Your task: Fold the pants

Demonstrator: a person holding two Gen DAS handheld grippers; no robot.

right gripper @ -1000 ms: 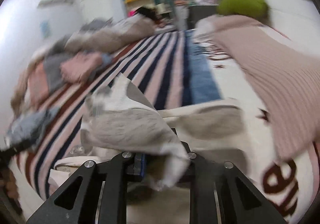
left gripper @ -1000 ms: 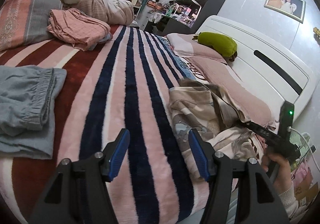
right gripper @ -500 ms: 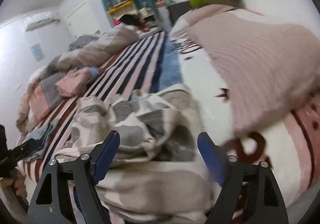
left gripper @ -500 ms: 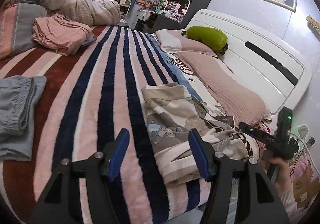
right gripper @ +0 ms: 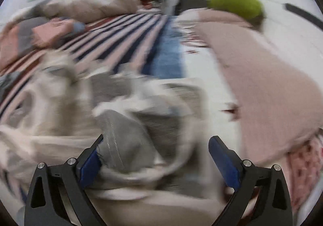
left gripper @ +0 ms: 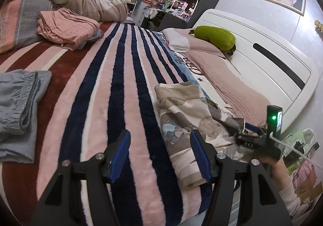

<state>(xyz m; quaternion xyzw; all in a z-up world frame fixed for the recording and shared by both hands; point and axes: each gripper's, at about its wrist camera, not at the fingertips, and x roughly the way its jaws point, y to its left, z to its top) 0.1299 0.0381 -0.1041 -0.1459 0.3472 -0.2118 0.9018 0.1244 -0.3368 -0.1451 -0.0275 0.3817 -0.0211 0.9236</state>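
Note:
Beige and grey cartoon-print pants (left gripper: 181, 125) lie in a folded bundle on the striped blanket, near the bed's right edge. My left gripper (left gripper: 160, 155) is open and empty above the blanket, its right finger beside the pants' near end. My right gripper (right gripper: 155, 155) is open, low over the crumpled pants (right gripper: 125, 125), with cloth lying between its fingers; this view is blurred. The right gripper also shows in the left wrist view (left gripper: 252, 133), at the pants' right side.
Folded grey pants (left gripper: 18, 109) lie at the left. Folded pink clothes (left gripper: 66, 24) and a heaped duvet (left gripper: 84, 2) lie at the far end. A pink pillow (left gripper: 228, 78), a green plush (left gripper: 214, 37) and the white headboard (left gripper: 272, 60) are on the right.
My right gripper has let go of the pants and opened. The pants dropped from a raised fold into a flatter bundle on the blanket. My left gripper stayed open.

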